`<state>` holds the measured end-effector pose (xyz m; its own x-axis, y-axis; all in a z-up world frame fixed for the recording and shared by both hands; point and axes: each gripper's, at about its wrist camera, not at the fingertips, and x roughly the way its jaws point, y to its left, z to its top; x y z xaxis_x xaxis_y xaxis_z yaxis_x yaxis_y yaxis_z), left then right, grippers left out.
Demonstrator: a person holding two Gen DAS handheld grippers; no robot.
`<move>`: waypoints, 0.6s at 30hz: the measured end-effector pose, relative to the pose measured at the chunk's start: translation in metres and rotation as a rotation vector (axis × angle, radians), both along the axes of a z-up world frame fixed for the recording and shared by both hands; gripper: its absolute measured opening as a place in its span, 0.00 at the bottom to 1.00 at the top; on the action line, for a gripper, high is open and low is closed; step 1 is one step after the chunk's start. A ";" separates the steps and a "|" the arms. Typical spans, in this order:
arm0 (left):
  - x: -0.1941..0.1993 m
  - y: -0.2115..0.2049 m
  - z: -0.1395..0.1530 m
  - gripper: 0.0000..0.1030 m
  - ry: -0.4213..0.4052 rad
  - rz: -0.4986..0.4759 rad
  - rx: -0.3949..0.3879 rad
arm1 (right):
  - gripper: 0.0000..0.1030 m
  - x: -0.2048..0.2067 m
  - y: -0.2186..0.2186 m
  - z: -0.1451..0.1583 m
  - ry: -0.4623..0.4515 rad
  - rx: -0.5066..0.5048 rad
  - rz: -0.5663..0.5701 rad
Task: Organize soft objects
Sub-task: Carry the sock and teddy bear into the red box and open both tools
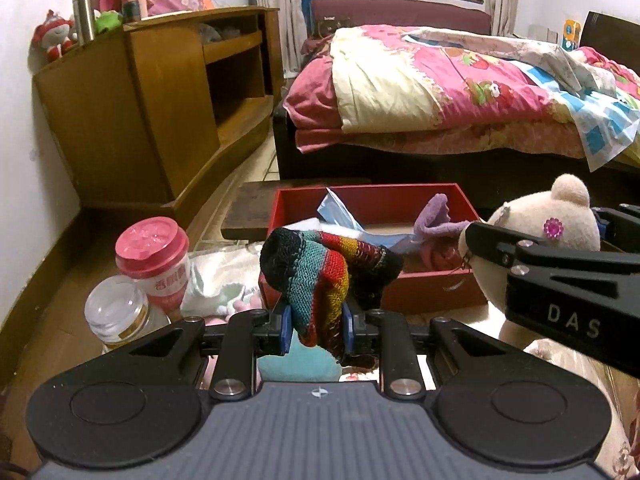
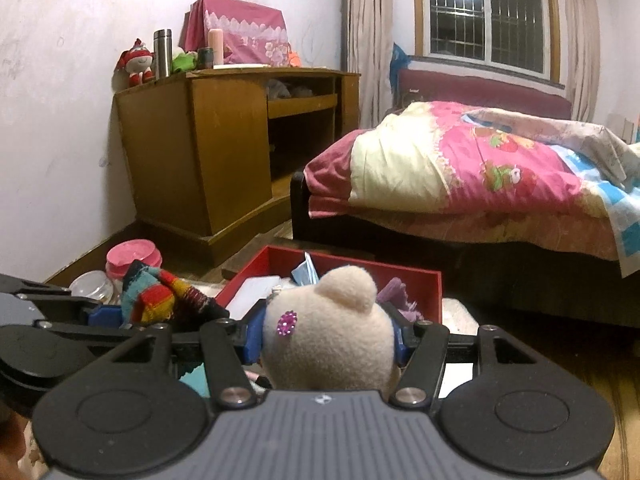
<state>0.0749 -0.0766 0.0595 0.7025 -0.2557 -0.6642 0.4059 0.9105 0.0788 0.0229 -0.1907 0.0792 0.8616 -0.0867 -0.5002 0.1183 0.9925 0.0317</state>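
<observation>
Left claw (image 1: 316, 330) clamps striped knit sock (image 1: 320, 276); right claw (image 2: 326, 338), marked "DAS", clamps cream plush bear (image 2: 332, 340).

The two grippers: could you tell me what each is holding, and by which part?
The left gripper pinches the striped knit sock near its middle; the right gripper clamps the cream plush bear by the sides of its head.

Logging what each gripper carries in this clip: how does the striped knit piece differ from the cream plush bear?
The knit piece is multicoloured striped yarn; the plush bear is plain cream with a purple gem flower. The knit piece droops limp over the left gripper; the plush bear keeps its rounded shape in the right gripper. Both are soft, clamped between blue pads, and held near the red box.
</observation>
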 end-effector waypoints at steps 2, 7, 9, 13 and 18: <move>0.003 0.000 0.000 0.22 -0.001 0.001 0.000 | 0.33 0.004 -0.001 0.002 -0.013 -0.007 -0.003; 0.011 0.000 0.000 0.23 -0.003 0.014 0.001 | 0.33 0.016 -0.008 0.007 -0.043 -0.028 -0.022; 0.015 -0.002 -0.001 0.23 -0.002 0.015 0.004 | 0.33 0.022 -0.011 0.007 -0.046 -0.026 -0.027; 0.023 -0.005 -0.003 0.23 -0.002 0.019 0.007 | 0.33 0.031 -0.017 0.004 -0.046 -0.038 -0.031; 0.032 -0.013 -0.005 0.23 -0.016 0.013 0.016 | 0.33 0.042 -0.024 0.001 -0.046 -0.046 -0.037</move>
<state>0.1065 -0.0894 0.0550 0.7162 -0.2362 -0.6567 0.3929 0.9142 0.0996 0.0648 -0.2144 0.0806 0.8792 -0.1408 -0.4551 0.1543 0.9880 -0.0076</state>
